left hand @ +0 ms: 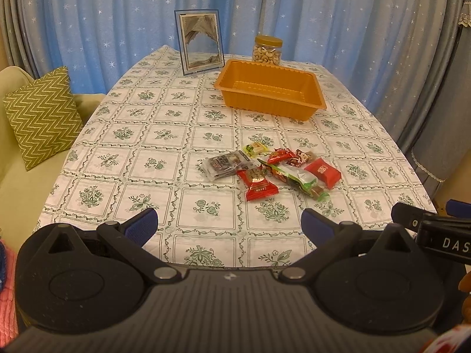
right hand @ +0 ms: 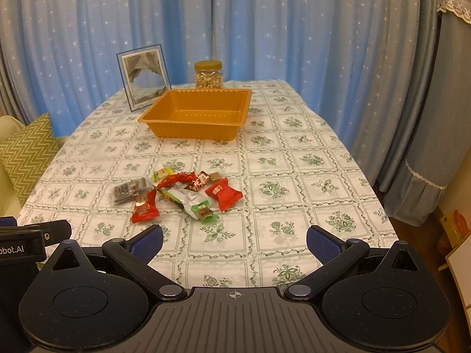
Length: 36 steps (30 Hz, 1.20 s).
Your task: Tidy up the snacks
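On the side of the right gripper (left hand: 441, 235), seen at 3 o'clock from the left wrist, we read "DAS"; on the left gripper's side, at 9 o'clock in the right view, "bot.AI". The wrappers carry print too small for us to read.

We hold the left gripper (left hand: 229, 226) and the right one (right hand: 234, 242) over the near edge of the table (left hand: 123, 158), both with fingers spread wide and nothing between them. The snacks (left hand: 270, 170) lie in a loose pile at 12 o'clock from each gripper, near but not touching: two red packets, a dark one, a green-ended one and small sweets, some overlapping. Nothing stands between the pile and our fingers.

Beyond the pile, well apart, sits the orange tray (left hand: 319, 88), with no snack in it. Behind it stands a jar (left hand: 267, 50) of cashews with a gold lid, and at 11 o'clock a picture frame (left hand: 200, 42), upright. Blue starred curtains (left hand: 323, 14) hang behind. At 9 o'clock of the table we see a sofa (left hand: 17, 182) with a green zigzag cushion (left hand: 41, 117)
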Available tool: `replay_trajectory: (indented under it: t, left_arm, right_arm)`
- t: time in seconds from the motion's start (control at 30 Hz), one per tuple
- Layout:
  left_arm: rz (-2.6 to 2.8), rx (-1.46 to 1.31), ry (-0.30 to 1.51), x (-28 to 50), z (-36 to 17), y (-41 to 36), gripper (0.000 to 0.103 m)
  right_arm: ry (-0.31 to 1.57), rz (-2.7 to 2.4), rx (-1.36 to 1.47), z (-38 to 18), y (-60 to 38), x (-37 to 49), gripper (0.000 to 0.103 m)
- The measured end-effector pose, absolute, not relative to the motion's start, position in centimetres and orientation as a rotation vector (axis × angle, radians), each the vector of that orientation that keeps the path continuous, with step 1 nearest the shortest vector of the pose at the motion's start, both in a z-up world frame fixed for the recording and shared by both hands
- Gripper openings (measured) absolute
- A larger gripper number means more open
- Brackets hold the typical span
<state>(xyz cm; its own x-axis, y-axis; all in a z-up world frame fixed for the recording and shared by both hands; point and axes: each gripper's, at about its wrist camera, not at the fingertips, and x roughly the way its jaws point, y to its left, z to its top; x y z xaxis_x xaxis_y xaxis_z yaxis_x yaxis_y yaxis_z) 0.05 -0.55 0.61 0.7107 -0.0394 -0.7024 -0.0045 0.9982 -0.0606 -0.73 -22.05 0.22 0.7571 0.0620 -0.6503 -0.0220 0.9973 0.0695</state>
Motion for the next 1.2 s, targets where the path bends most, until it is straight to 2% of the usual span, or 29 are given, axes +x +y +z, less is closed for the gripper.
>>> replay_trajectory:
  t: [1.2]
  left_arm:
    - [-0.025,-0.067,0.776,0.16,0.49,-0.65,0.103]
  right_arm:
    - [0.710,0.045,0.061,0.16,-22.11,-0.66,0.103]
